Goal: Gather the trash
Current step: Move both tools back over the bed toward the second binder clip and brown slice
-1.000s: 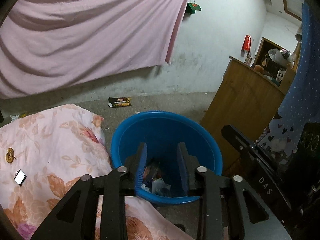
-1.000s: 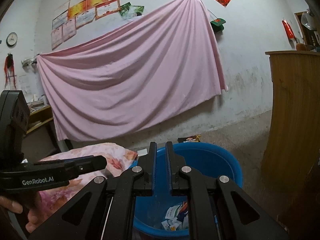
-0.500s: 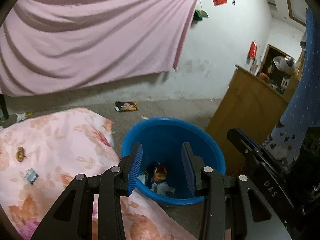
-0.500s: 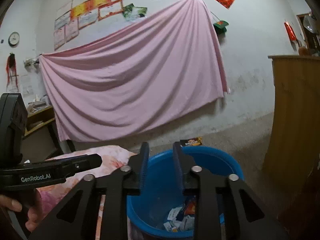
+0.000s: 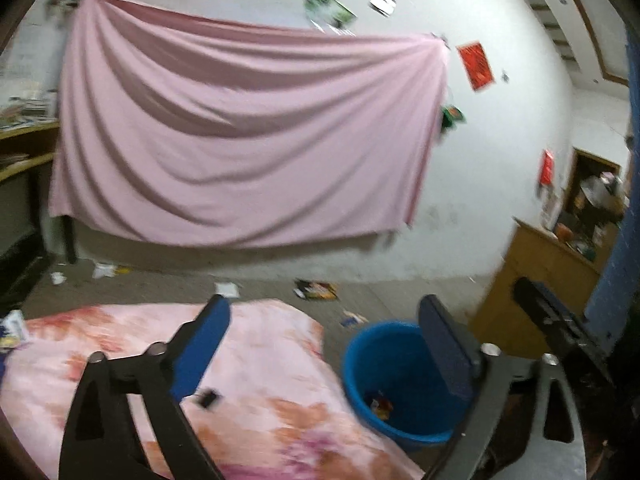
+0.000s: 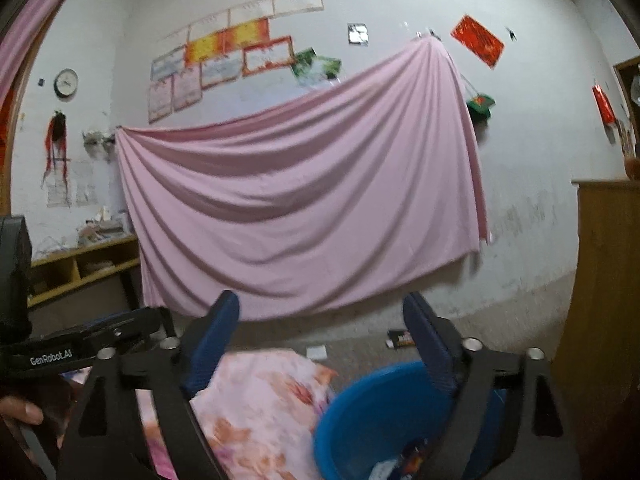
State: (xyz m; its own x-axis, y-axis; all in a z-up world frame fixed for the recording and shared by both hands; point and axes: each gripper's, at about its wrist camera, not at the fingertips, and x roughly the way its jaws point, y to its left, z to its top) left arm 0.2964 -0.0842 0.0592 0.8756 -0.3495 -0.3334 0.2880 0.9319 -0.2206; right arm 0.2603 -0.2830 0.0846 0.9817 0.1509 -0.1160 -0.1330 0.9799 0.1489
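Jaws both just opened, empty; blue bucket [image 5: 400,392] beside floral quilt [image 5: 256,376].

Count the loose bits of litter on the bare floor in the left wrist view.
About 6: two by the left shelf legs, one white, a dark wrapper, one beside the bucket, one far left. Blur may hide more.

A plain pale pink sheet [image 6: 300,208] fills the middle of the frame against a white wall [image 6: 532,152]. At lower right sits a bright blue bucket [image 5: 374,364]; at lower left, a pink quilt [image 5: 256,364] with an orange and magenta floral print. A red paper [image 6: 477,41] hangs at upper right. The left gripper [image 5: 324,340] is black with blue pads, and the floor [image 5: 384,300] is grey-brown.
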